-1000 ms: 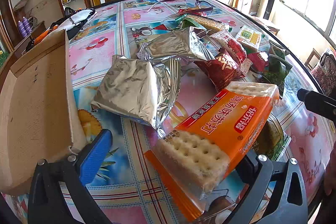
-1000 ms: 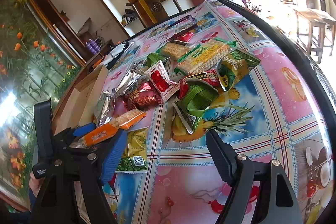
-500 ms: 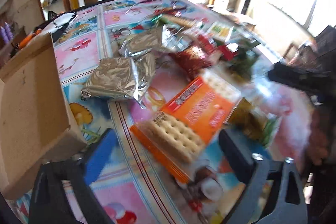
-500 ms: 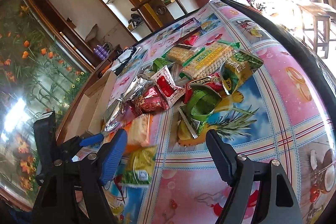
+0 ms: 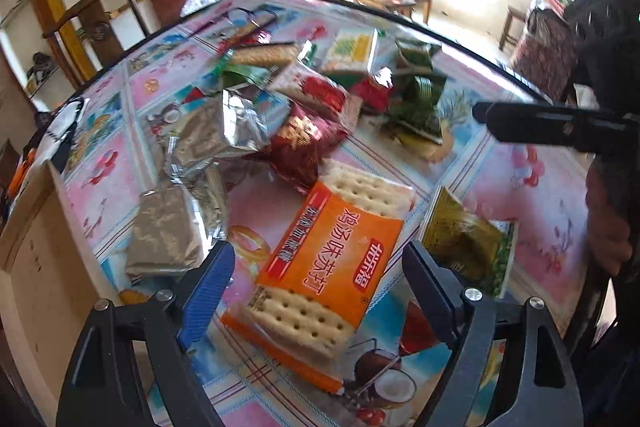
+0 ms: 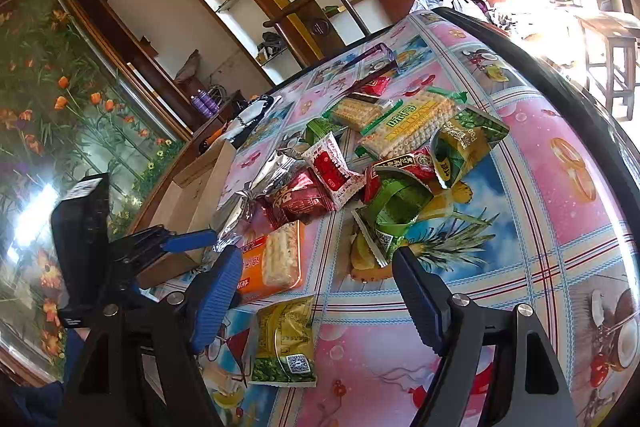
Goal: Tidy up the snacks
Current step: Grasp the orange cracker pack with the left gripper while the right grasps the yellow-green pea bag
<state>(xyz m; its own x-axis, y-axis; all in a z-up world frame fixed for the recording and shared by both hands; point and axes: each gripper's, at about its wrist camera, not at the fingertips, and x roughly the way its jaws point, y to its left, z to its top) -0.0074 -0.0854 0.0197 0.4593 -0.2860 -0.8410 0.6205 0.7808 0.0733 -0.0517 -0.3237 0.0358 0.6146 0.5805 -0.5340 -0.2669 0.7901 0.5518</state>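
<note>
An orange cracker pack (image 5: pixel 332 259) lies flat on the flowered tablecloth, between the fingers of my left gripper (image 5: pixel 318 255). Its jaws are closing, with a gap still showing on each side of the pack. The right wrist view shows the same pack (image 6: pixel 268 263) beside the left gripper's blue finger (image 6: pixel 188 241). My right gripper (image 6: pixel 316 259) hovers open over the table with nothing between its fingers; a yellow-green packet (image 6: pixel 284 343) lies just below it. A heap of snacks fills the table's middle: silver foil packs (image 5: pixel 172 235), a dark red bag (image 5: pixel 304 143), green packets (image 5: pixel 420 99).
An open cardboard box (image 5: pixel 36 267) stands at the table's left edge, close to the left gripper. The right gripper's black body (image 5: pixel 560 127) and a hand reach in from the right. A wooden chair (image 6: pixel 316 15) and shelves stand beyond the round table's far edge.
The cracker pack, tilted up at the left gripper before, now lies flat on the table. The left gripper rolled and pulled back, and its fingers stand narrower. The right gripper barely moved.
</note>
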